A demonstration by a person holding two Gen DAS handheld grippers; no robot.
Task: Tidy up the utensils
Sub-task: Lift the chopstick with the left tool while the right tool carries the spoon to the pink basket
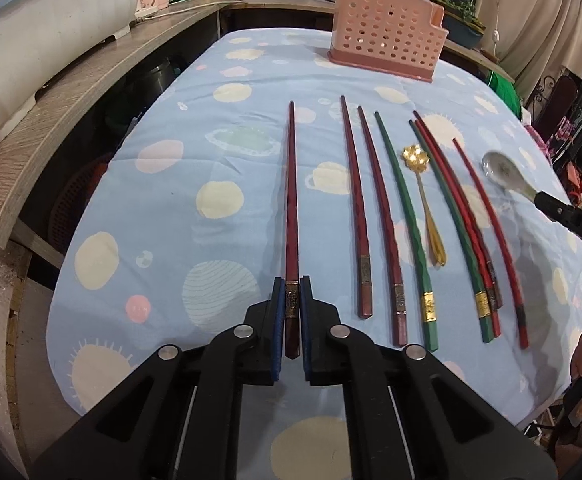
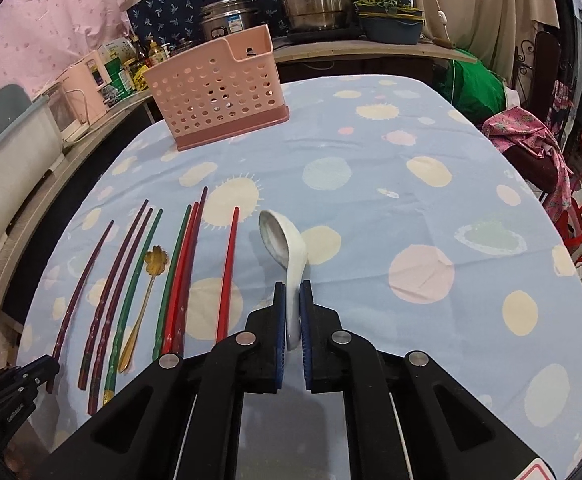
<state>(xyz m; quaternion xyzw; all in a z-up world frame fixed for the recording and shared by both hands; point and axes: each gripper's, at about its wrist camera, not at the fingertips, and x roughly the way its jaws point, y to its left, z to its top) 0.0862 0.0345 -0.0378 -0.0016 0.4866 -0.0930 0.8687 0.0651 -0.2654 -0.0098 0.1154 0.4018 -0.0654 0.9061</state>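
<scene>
We're clamping the left gripper (image 1: 290, 316) on the dark red wooden chopstick's (image 1: 291, 216) butt and the right gripper (image 2: 292, 312) on the white ceramic soup spoon's (image 2: 287, 248) handle above the planet-print blue tablecloth (image 2: 371, 168), risking both pivoting or slipping before reaching the pink perforated plastic holder (image 2: 215, 92)

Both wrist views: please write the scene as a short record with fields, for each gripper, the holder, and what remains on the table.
left gripper: shut on dark red chopstick, near its banded thick end
right gripper: shut on white ceramic spoon, by its handle, bowl pointing away
pink perforated holder: upright at the far side of the table, apart from the utensils
gold flower spoon: lying among the chopsticks
green chopsticks: two, lying on the cloth
tablecloth: light blue, planet pattern
</scene>
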